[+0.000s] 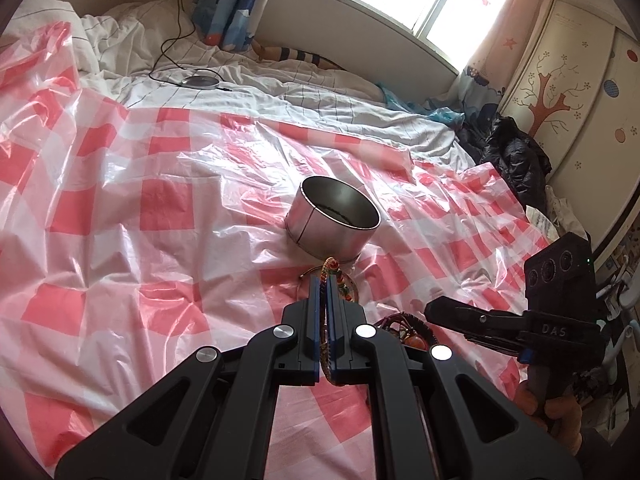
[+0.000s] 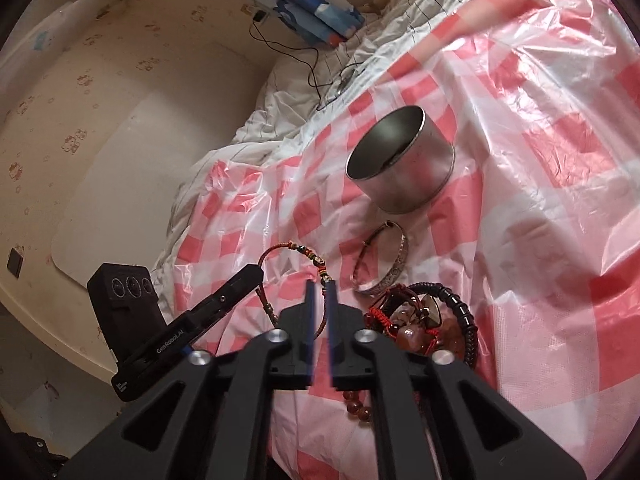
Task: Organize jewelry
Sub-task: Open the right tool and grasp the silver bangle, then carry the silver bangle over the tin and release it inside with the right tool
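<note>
Left wrist view: left gripper (image 1: pixel 323 280) is pinching the red cord bracelet (image 1: pixel 334 276), tin (image 1: pixel 328 226) at twelve o'clock. Right gripper (image 2: pixel 320 288) is sitting nearly closed, holding nothing.

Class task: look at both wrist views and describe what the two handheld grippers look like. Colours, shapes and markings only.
Both are matte black, with angular linkage arms, round silver pivot pins and blue-padded flat fingers. The left gripper reads "GenRobot.AI"; the right gripper reads "DAS". Each carries a black three-lens camera block.
</note>
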`<control>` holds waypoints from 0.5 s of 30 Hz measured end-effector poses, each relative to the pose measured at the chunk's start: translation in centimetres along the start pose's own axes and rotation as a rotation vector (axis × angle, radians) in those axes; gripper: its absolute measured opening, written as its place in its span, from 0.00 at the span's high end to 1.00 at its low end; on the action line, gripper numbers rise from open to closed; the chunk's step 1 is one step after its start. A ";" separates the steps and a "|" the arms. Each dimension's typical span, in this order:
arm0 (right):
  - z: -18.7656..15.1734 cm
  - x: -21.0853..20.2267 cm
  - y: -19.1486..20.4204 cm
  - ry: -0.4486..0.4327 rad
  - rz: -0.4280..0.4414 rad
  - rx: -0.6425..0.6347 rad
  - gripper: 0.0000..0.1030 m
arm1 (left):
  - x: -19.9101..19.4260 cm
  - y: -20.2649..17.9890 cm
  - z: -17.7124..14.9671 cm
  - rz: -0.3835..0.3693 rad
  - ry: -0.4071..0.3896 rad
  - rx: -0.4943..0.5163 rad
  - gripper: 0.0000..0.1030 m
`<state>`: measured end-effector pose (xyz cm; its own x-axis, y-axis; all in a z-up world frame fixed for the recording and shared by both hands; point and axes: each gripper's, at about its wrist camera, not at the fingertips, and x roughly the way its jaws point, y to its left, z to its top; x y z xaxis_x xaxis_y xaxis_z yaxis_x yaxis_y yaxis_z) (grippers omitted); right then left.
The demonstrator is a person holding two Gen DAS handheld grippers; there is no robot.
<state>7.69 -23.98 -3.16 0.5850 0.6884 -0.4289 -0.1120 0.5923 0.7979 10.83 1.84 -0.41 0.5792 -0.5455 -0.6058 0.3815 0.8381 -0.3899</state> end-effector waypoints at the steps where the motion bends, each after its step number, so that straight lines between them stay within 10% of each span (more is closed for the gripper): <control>1: 0.2 0.0 0.2 -0.012 -0.025 -0.011 0.47 | -0.1 0.2 0.0 0.005 -0.003 -0.005 0.98; 8: 3.5 5.1 2.4 0.084 -0.364 -0.261 0.46 | -0.4 2.2 0.6 0.032 -0.011 -0.052 0.98; 15: 2.5 10.8 1.5 0.212 -0.604 -0.413 0.86 | -0.8 2.8 1.0 0.028 -0.023 -0.063 0.97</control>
<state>15.86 -16.73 -5.50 0.4780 0.2357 -0.8462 -0.1370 0.9715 0.1933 12.15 4.58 -0.37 0.6056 -0.5213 -0.6013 0.3194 0.8512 -0.4164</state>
